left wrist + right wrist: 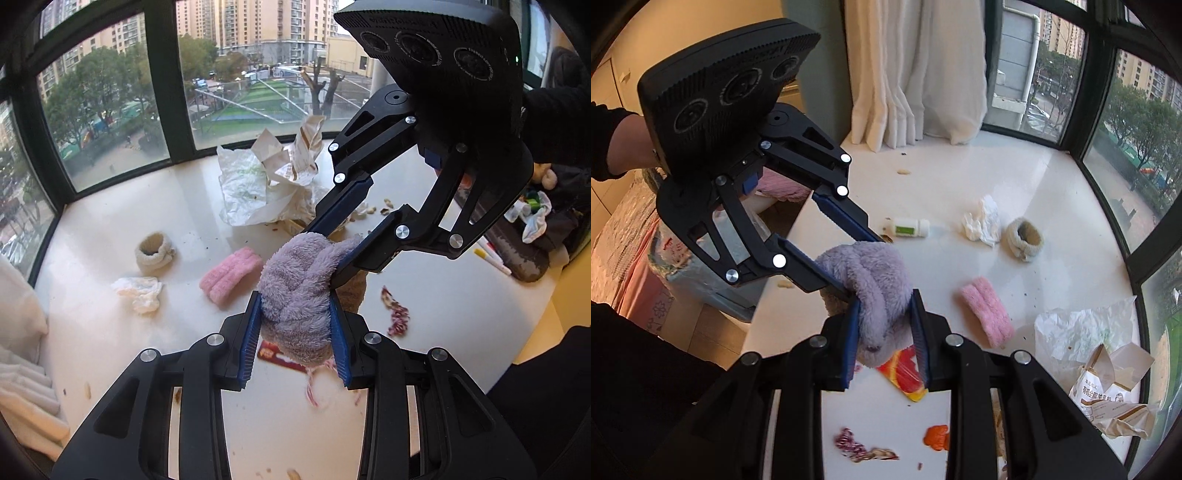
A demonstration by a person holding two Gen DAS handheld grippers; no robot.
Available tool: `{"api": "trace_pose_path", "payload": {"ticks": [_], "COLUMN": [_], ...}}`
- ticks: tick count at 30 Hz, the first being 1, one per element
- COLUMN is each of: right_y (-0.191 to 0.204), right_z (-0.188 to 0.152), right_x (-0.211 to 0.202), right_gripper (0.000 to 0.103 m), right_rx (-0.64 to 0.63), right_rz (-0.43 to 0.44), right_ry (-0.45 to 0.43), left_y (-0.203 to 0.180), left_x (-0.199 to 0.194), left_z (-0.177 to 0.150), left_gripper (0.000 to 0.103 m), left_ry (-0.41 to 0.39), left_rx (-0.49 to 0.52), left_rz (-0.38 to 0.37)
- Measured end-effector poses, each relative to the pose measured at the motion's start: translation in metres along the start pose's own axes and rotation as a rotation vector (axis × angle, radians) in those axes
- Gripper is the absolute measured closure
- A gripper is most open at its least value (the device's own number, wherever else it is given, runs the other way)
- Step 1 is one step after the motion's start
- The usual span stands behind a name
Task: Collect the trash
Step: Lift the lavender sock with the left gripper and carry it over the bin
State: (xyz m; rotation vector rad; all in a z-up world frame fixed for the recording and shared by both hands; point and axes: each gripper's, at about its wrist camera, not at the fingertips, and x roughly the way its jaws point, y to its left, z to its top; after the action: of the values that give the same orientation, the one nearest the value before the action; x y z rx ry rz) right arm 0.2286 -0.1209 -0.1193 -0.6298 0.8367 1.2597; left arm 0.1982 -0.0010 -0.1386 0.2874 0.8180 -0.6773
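Both grippers hold one fluffy lilac sock [295, 291] above the white sill. My left gripper [295, 332] is shut on its near end. My right gripper [334, 245] comes in from the upper right and is shut on its far end. In the right wrist view the same sock [875, 291] sits between my right gripper [884, 332] and the left gripper [864, 266]. A crumpled tissue [142, 293], crumpled white paper and torn bags [266, 177], a red wrapper [905, 373] under the sock and peel scraps [397, 314] lie on the sill.
A pink sock [232, 275] and a rolled beige sock [154, 253] lie on the white sill [110, 221]. A small white bottle [908, 228] lies further off. Window panes [110, 103] bound the sill. White curtains [916, 70] hang at its end. Pens [493, 260] lie at the right.
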Motion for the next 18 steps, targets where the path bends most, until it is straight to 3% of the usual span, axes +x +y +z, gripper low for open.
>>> {"api": "trace_pose_path", "payload": {"ticks": [8, 18], "right_y": [0.077, 0.177], "right_z": [0.037, 0.089], "right_x": [-0.004, 0.029], "right_gripper": [0.077, 0.077], "right_rx": [-0.070, -0.187], "right_rz": [0.024, 0.109], "right_ry": [-0.019, -0.052], "left_y": [-0.021, -0.033], "left_x": [-0.079, -0.173], "left_z": [-0.046, -0.134], "left_gripper": [0.071, 0.071], "left_ry": [-0.015, 0.002], "left_rx": [-0.023, -0.134], "left_rz": [0.069, 0.200]}}
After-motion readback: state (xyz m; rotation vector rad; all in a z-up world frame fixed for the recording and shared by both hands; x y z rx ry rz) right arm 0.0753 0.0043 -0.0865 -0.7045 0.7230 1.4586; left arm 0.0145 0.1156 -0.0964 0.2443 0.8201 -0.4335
